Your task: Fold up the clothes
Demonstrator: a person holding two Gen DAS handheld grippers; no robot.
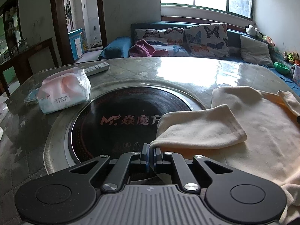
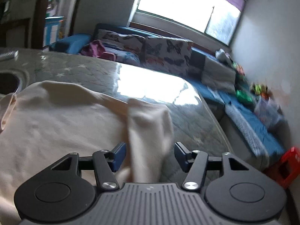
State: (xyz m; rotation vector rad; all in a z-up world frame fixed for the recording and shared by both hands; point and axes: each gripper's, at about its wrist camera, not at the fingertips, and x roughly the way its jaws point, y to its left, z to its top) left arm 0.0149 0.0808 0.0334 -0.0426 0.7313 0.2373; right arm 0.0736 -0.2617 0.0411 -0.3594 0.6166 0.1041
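Observation:
A cream garment (image 1: 253, 131) lies spread on the glass-topped table (image 1: 168, 69), to the right in the left wrist view. One sleeve (image 1: 202, 129) is folded over onto its body. My left gripper (image 1: 151, 150) is shut on the edge of that sleeve, at the near rim of the black cooktop. In the right wrist view the same garment (image 2: 65, 116) fills the left half. Its other sleeve (image 2: 150, 123) runs up between the fingers of my right gripper (image 2: 150, 153). That gripper stands open, and its blue pads (image 2: 120, 155) are clear of the cloth on both sides.
A round black cooktop (image 1: 116, 123) is set into the table. A tissue pack (image 1: 63, 93) and a remote (image 1: 96, 68) lie at the far left. Behind is a blue sofa with butterfly cushions (image 1: 206, 37). The table's right edge (image 2: 215, 116) drops toward a red box (image 2: 286, 166).

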